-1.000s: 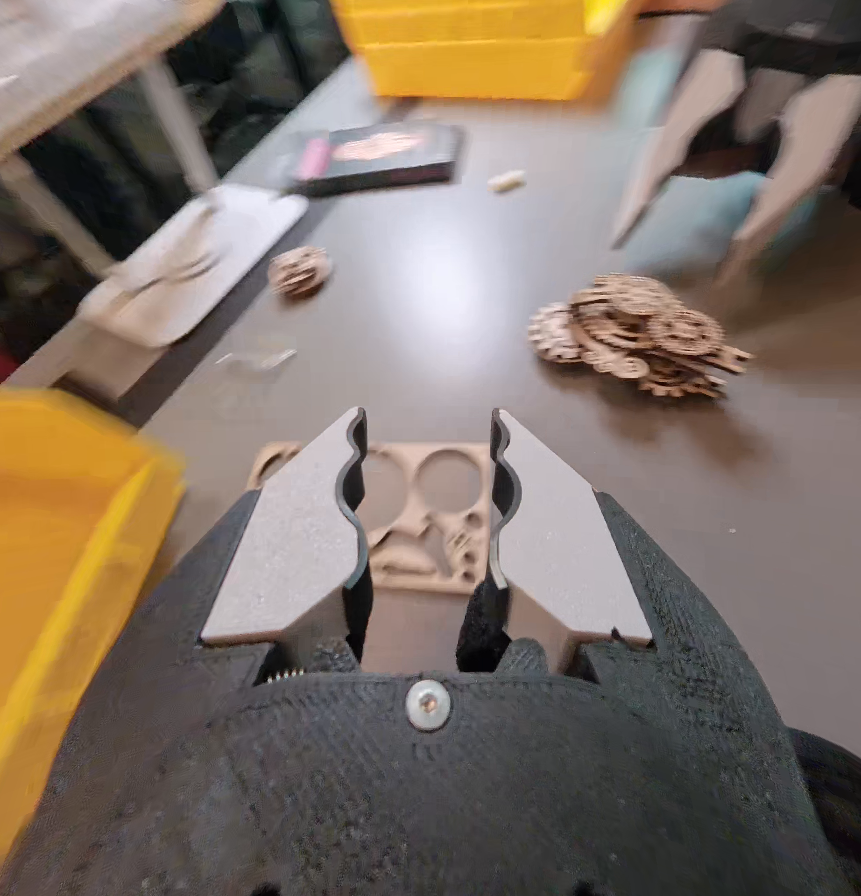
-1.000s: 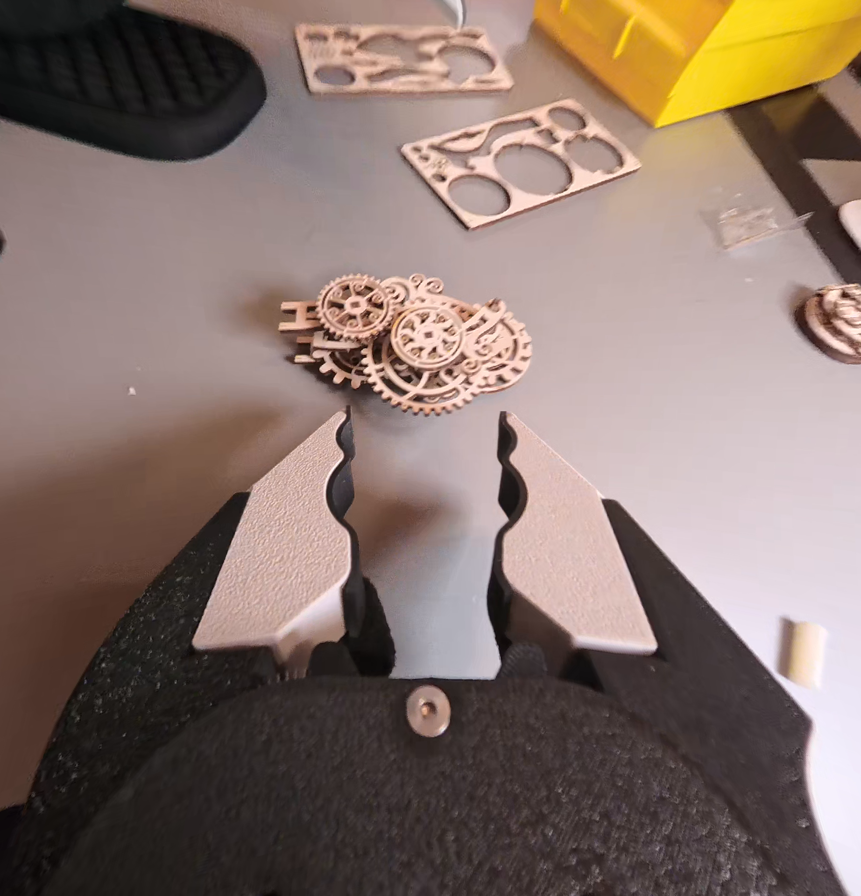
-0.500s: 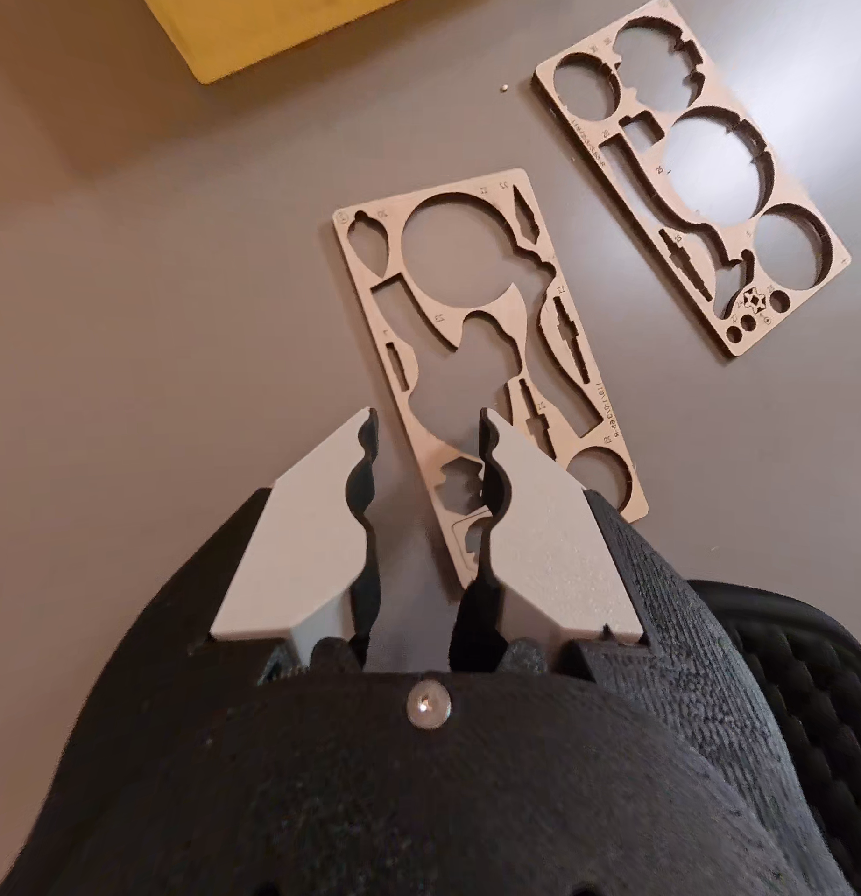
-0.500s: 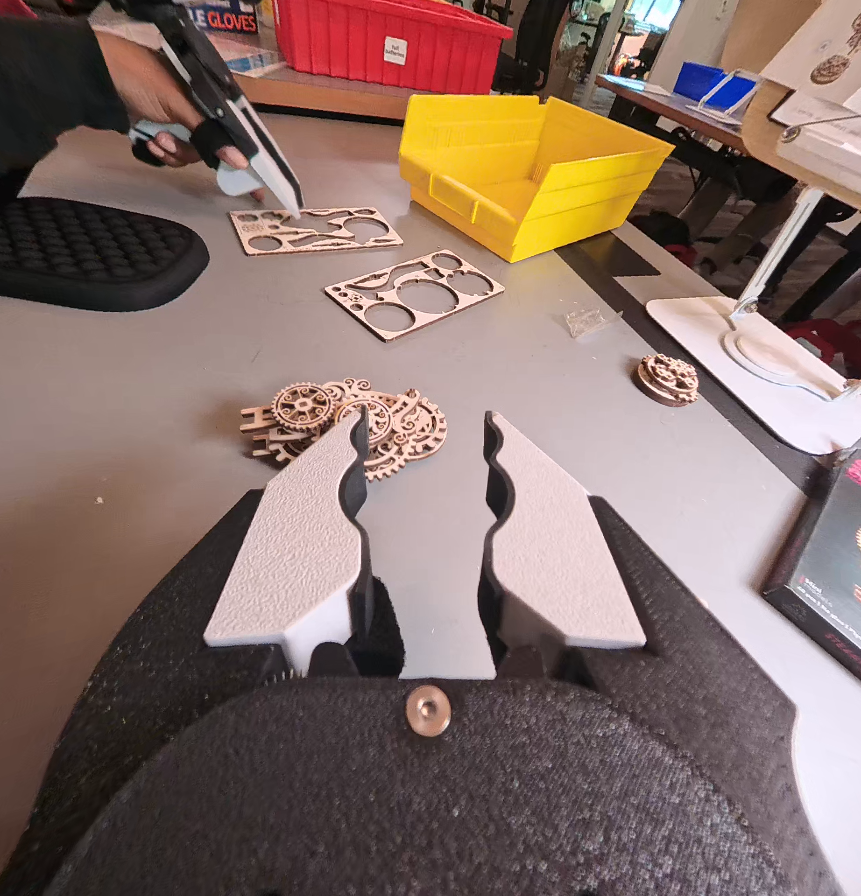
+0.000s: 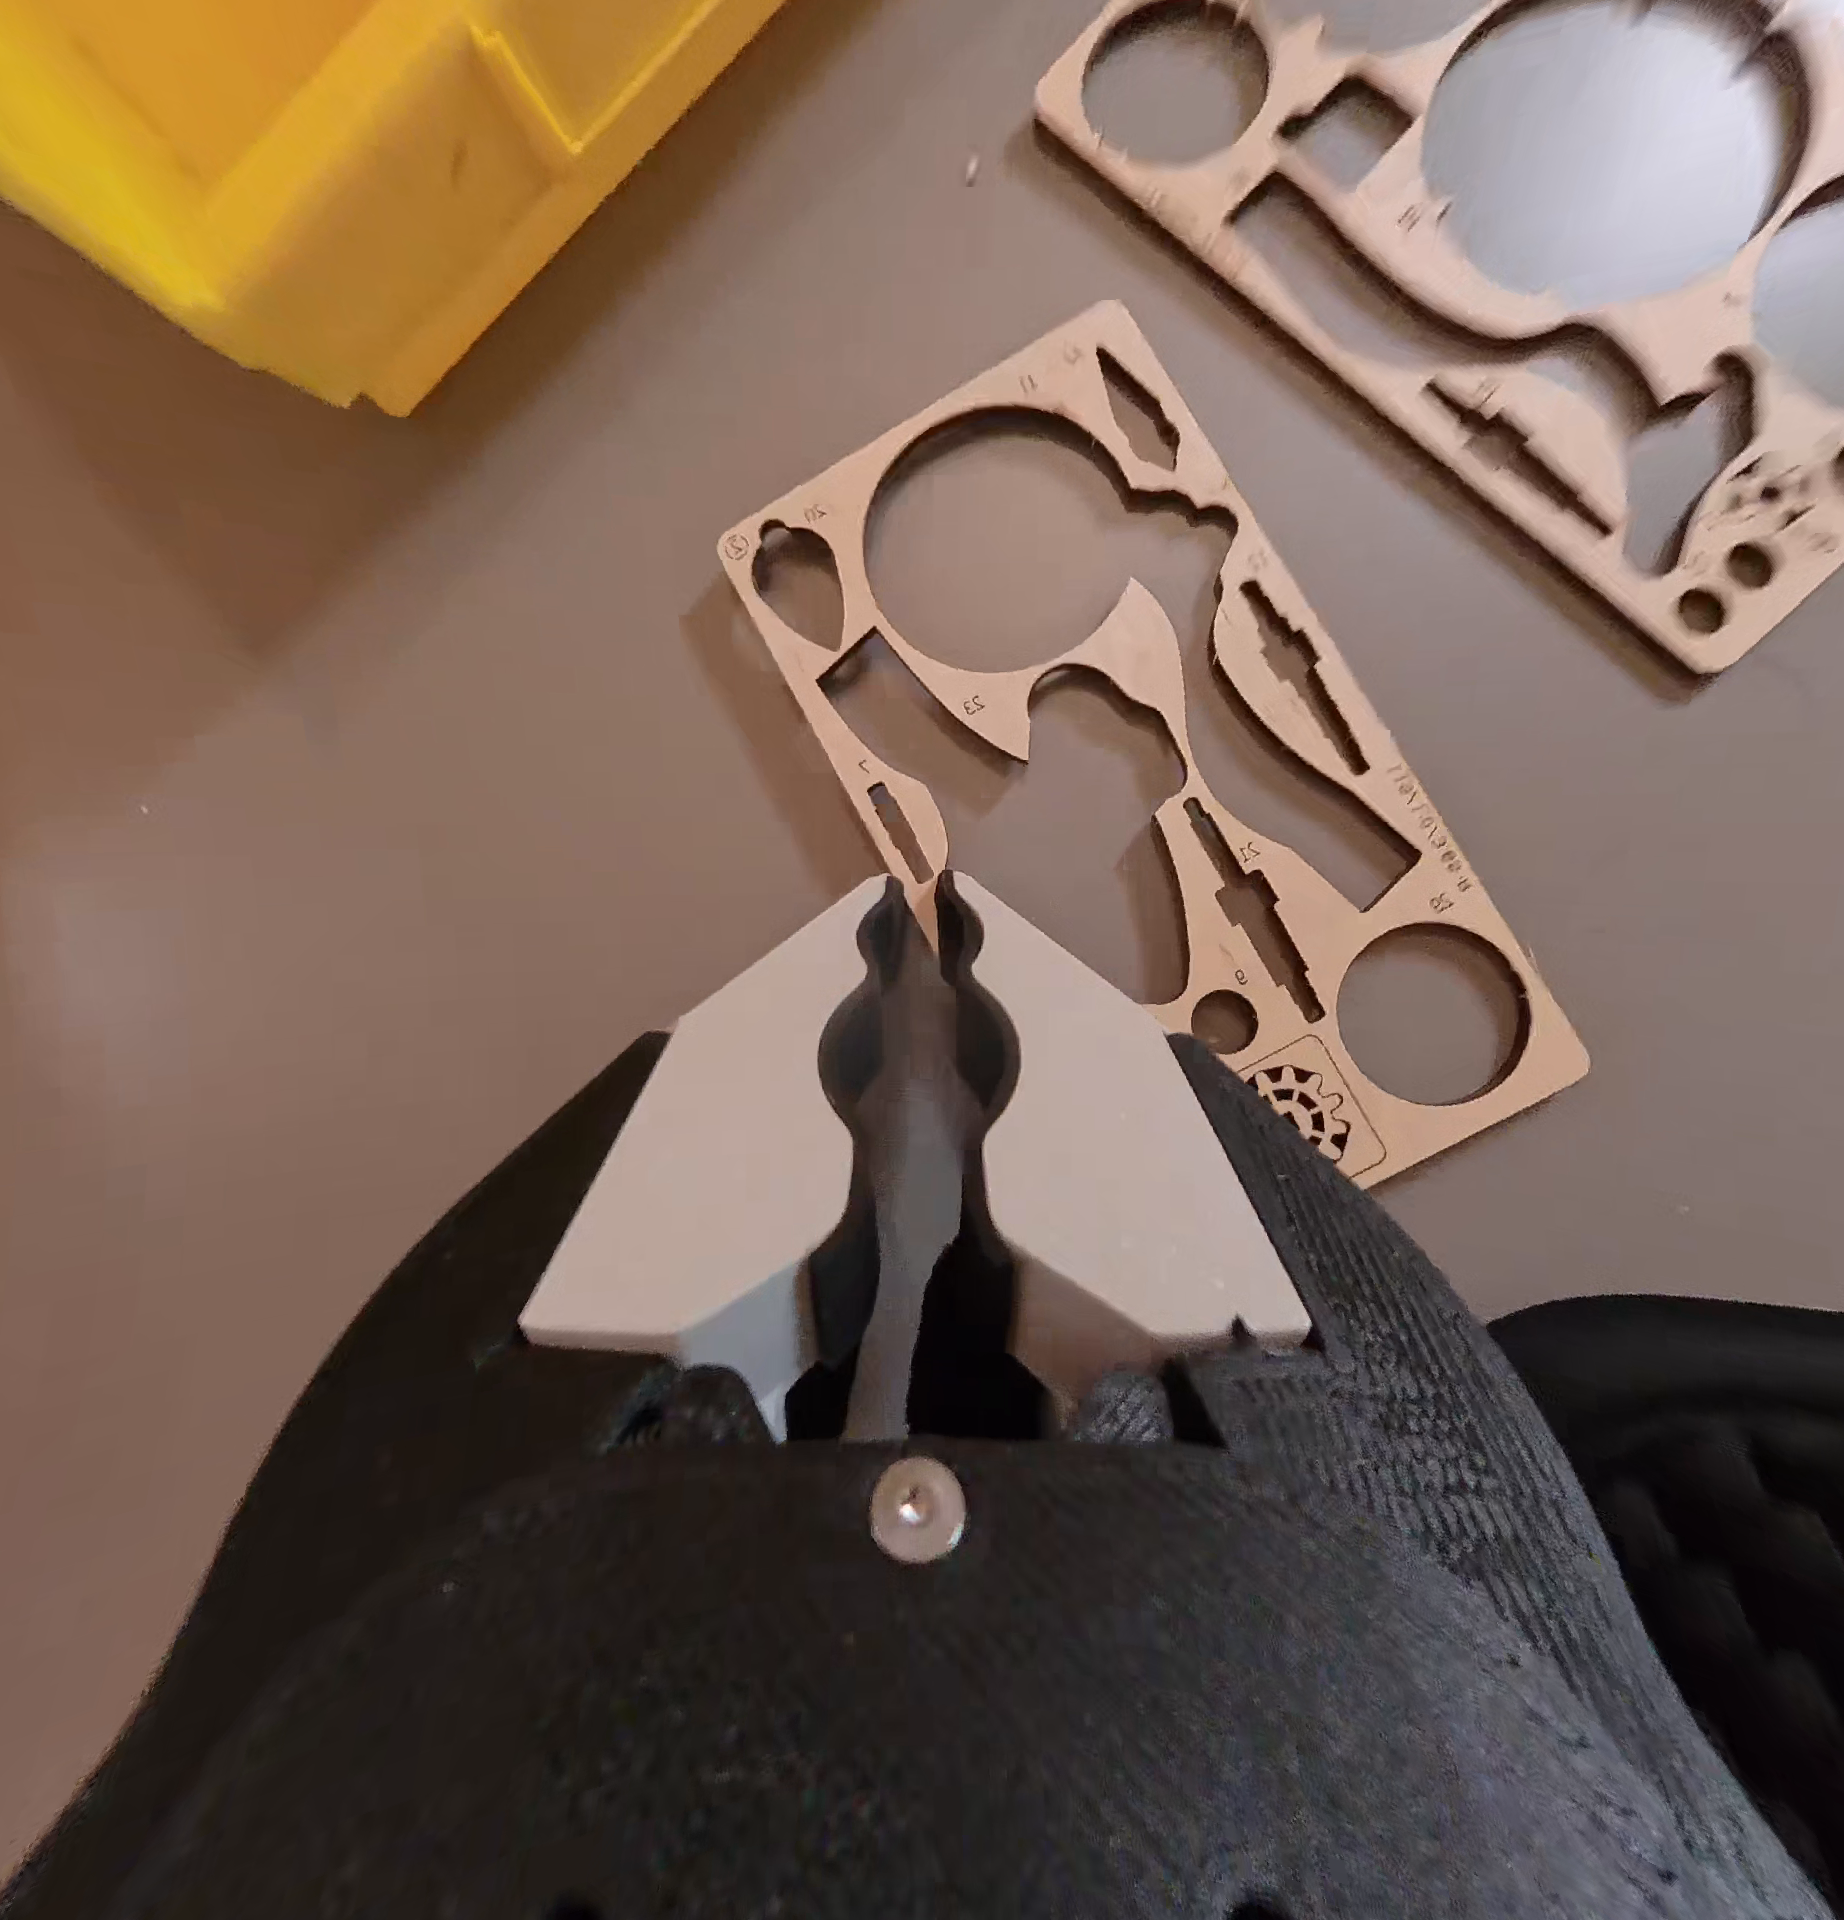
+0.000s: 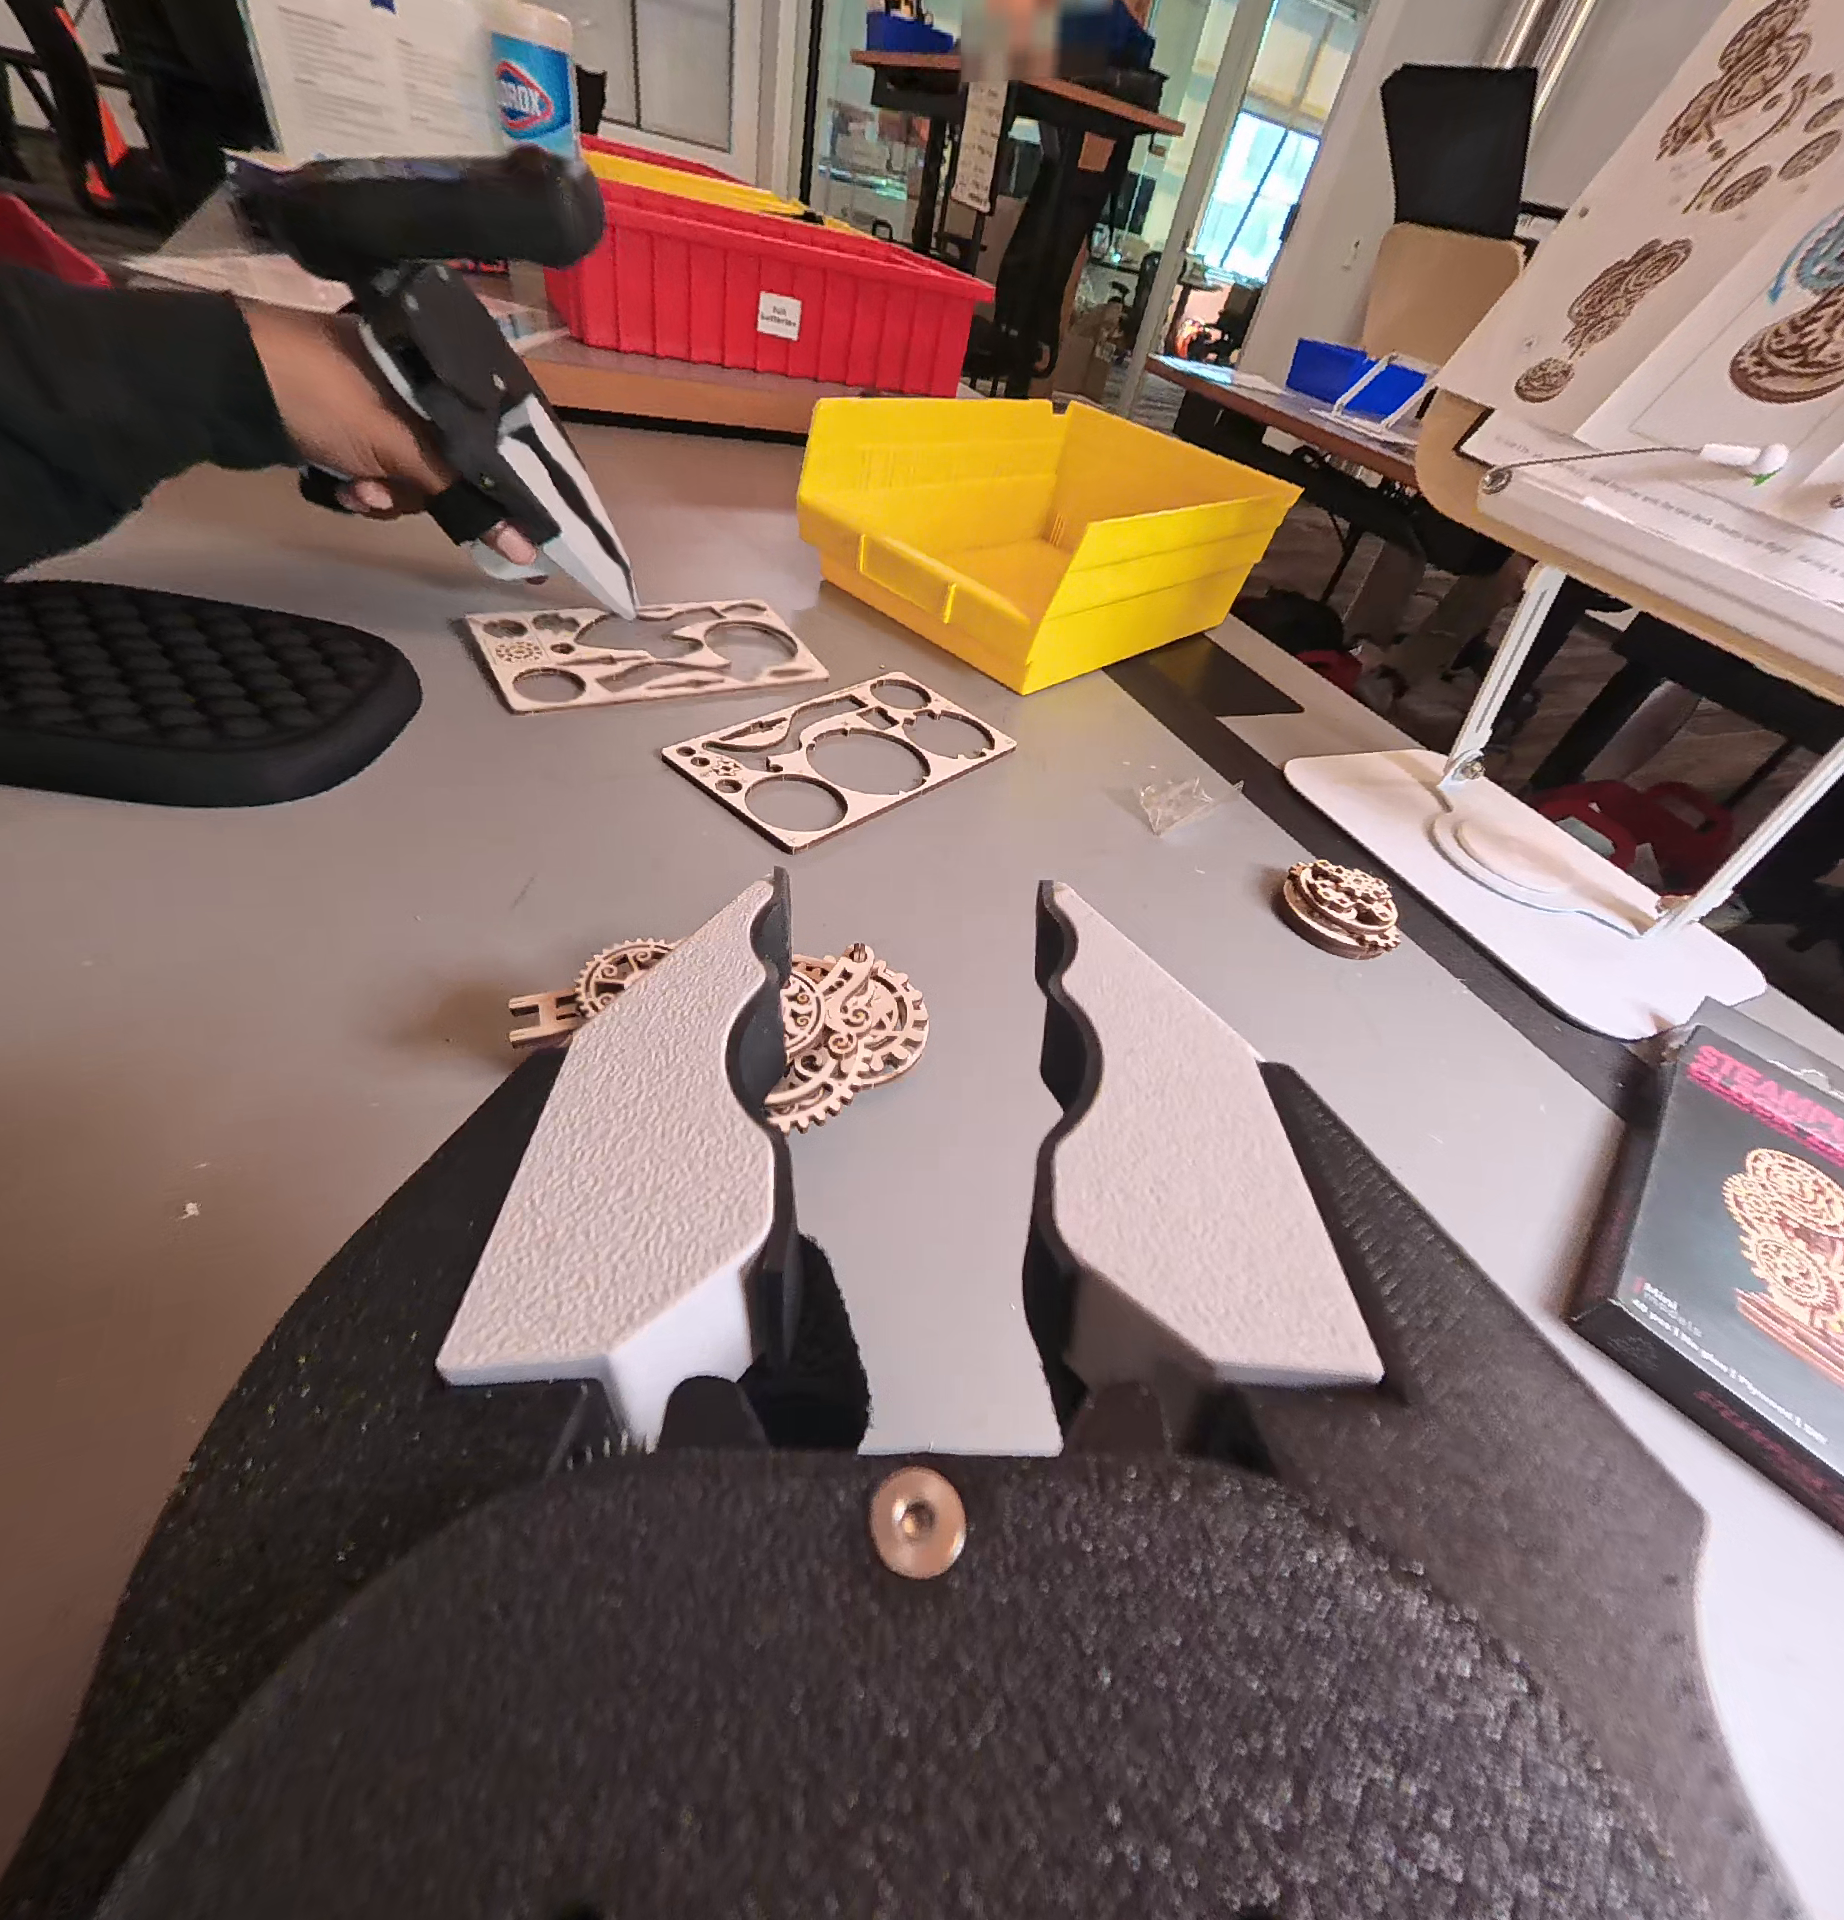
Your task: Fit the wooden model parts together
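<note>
Your left gripper (image 5: 923, 896) pinches the near sheet's (image 5: 1126, 665) thin edge; it may snap. Right fingers (image 6: 1136, 1049) open, idle.

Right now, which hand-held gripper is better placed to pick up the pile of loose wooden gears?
The right hand-held gripper. It is open, and the gear pile lies just past its fingertips. The left hand-held gripper is nearly closed, with its tips down at the far cut-out wooden sheet.
</note>
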`<state>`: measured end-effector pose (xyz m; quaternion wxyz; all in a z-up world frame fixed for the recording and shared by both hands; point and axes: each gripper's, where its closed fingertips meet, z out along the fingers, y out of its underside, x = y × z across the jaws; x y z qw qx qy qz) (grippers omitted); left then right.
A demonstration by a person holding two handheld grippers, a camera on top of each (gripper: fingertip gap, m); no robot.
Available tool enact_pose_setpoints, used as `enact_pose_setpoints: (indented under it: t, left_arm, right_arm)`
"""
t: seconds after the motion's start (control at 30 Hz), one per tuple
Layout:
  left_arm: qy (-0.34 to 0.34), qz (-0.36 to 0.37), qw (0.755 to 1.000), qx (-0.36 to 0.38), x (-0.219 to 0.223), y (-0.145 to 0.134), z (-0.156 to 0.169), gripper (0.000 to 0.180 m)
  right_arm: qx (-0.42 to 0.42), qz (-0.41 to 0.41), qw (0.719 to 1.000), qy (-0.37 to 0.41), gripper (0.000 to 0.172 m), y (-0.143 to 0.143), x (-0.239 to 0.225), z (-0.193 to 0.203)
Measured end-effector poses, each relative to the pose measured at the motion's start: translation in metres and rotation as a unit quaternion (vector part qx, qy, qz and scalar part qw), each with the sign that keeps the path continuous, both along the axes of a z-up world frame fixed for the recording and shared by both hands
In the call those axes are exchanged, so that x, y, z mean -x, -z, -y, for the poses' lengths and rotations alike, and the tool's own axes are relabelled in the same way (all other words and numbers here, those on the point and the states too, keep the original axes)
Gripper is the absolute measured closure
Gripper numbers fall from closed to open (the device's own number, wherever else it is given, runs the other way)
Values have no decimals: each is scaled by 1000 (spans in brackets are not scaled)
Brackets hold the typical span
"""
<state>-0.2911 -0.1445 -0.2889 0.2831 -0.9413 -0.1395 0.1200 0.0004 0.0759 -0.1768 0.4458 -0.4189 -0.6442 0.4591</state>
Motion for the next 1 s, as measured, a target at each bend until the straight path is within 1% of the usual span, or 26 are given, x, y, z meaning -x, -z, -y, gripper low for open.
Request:
enact_pose_setpoints:
  t: [0.03,0.1,0.2,0.27,0.33,0.37,0.43,0.5,0.57,0.6,0.67,0.7,0.77,0.8,0.83,0.87,0.9,0.93,0.97,1.0]
  left_arm:
    - [3,3,999,-32,-4,-8,-6,176]
    - [6,-3,995,-100,-11,-32,-17,176]
    - [35,-21,979,-201,-30,-82,-40,177]
    - [62,-15,958,-281,-50,-122,-62,177]
    - [95,1,928,-359,-76,-160,-86,177]
    - [109,9,915,-389,-90,-175,-100,177]
    - [141,21,894,-425,-120,-195,-128,177]
    - [168,28,880,-443,-149,-201,-157,177]
    - [188,33,873,-449,-176,-197,-182,177]
    - [191,30,871,-451,-186,-194,-192,177]
    - [192,26,869,-455,-198,-185,-206,177]
    - [187,24,868,-459,-199,-182,-209,177]
    - [205,30,861,-465,-203,-178,-209,174]
    - [218,47,859,-461,-206,-174,-209,160]
    - [234,78,857,-453,-211,-168,-208,142]
    - [244,125,850,-449,-215,-163,-207,130]
    - [261,181,839,-443,-223,-158,-205,119]
    - [286,244,820,-432,-236,-153,-202,120]
    - [324,311,789,-419,-252,-150,-195,127]
    - [354,372,753,-411,-266,-153,-188,136]
  right_arm:
    - [2,-1,1000,1,126,0,0,0]
    - [9,-3,1000,4,126,-1,0,2]
    - [57,0,998,1,125,-3,4,10]
    - [120,0,993,-11,122,-8,8,22]
    - [185,2,982,-25,118,-14,14,38]
    - [218,2,975,-37,115,-19,17,47]
    - [274,-4,960,-53,110,-30,22,60]
    - [307,-9,950,-52,108,-38,27,65]
    - [327,-11,944,-43,116,-40,31,63]
    - [335,-13,941,-38,125,-39,32,60]
    - [346,-13,938,-27,168,-34,33,50]
    - [344,-5,938,-34,168,-29,32,47]
    - [332,6,942,-46,169,-22,26,35]
    - [334,-1,941,-61,170,-25,20,30]
    - [336,-5,938,-80,170,-29,14,26]
    - [331,-3,939,-94,170,-31,9,23]
    - [320,-1,942,-106,170,-33,6,21]
    - [308,1,944,-121,170,-36,2,23]
    - [296,2,946,-131,170,-37,0,24]
    - [285,2,949,-132,170,-38,0,24]
